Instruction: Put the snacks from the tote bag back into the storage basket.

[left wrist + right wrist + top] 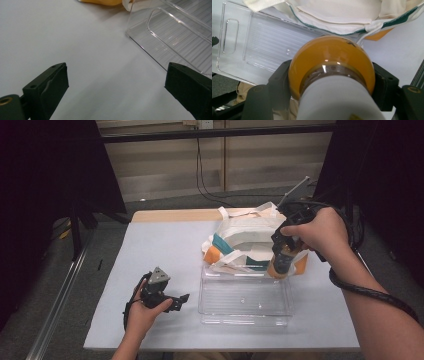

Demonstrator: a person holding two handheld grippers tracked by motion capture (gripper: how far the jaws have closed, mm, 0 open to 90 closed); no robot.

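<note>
From above, the right gripper [283,251] clamps an orange bottle [280,265] over the far right edge of the clear tray [245,317], beside the cloth bag [247,232]; the left gripper [117,85] gapes wide near the tray; the right gripper view shows the bottle's white label, no writing legible.

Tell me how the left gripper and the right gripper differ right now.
The left gripper is open and holds nothing; the right gripper is shut on an orange bottle. The left gripper sits low by the table; the right gripper is over the clear bin. Both have black jaws.
</note>
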